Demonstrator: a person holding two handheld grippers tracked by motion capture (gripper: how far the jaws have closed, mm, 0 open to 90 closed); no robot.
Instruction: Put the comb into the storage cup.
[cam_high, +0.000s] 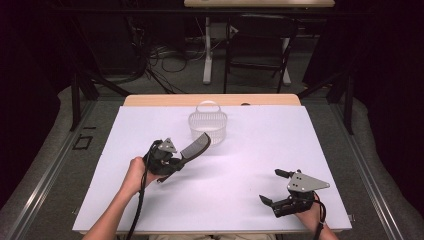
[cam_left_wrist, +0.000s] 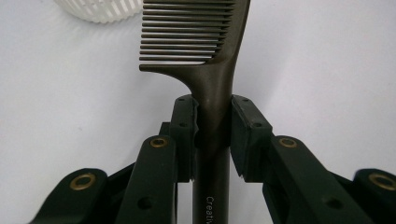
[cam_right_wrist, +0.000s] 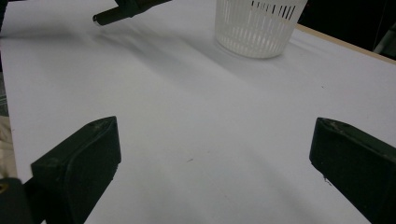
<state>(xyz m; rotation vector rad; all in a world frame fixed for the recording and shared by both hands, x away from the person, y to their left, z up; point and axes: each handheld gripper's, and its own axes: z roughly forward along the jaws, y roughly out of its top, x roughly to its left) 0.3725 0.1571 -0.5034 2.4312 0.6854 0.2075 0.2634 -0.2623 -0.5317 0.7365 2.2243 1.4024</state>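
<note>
Pickup looks done: your left gripper has its jaws clamped on the handle of the dark comb, pads pressing both sides of the shaft just below the teeth, as the left gripper view shows. In the high view the comb is lifted off the table, teeth end slanting up toward 1 o'clock from your left hand, tip near the front rim of the white slatted basket but still outside it. The basket sits at about 12 o'clock on the table, upright, handle up; I can't make out anything inside it. So what's left, as I read it: carry the comb on over the rim, lower it in, release. Your right gripper sits at about 4 o'clock near the table's near edge, jaws spread wide with nothing between them, well apart from the basket and the comb, apparently idle.
</note>
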